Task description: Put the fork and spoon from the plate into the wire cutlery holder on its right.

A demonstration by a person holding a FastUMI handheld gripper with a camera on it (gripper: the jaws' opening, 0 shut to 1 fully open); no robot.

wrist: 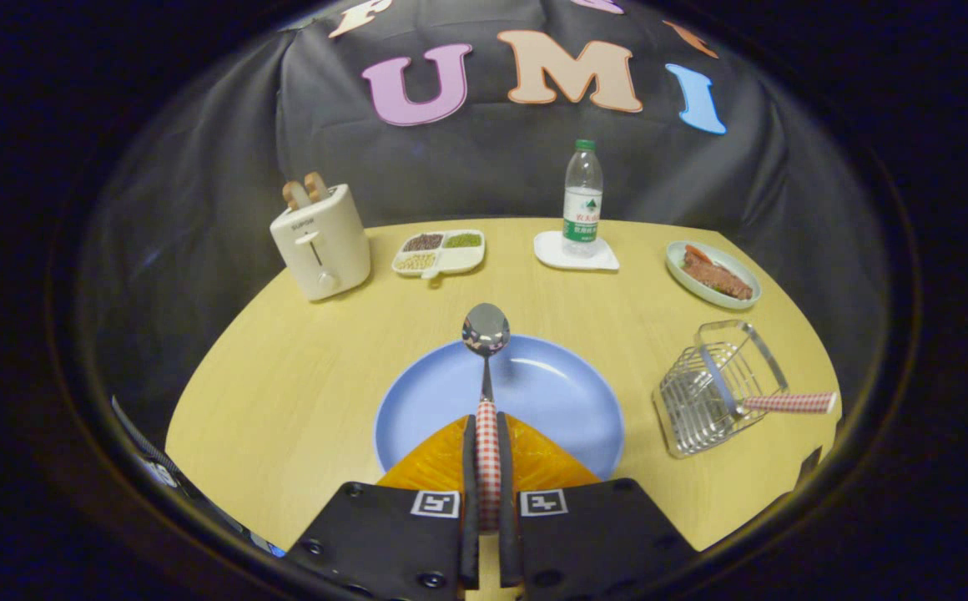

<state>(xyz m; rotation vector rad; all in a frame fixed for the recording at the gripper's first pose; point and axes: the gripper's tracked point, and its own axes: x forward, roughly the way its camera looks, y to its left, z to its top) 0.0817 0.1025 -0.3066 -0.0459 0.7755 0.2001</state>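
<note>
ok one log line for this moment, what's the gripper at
gripper: shut on spoon handle | spoon: over plate | fork: in holder | left: spoon into holder

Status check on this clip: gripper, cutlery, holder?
Gripper shut on spoon handle, over blue plate. One checked-handle utensil already in wire holder, right of plate. Path to holder open.

Your fingers (488, 467) grip the steel spoon (486, 367) by its red-checked handle, bowl forward over the round blue plate (551, 401). The matching fork (776, 403) already lies across the wire cutlery holder (713, 392), right of the plate.
</note>
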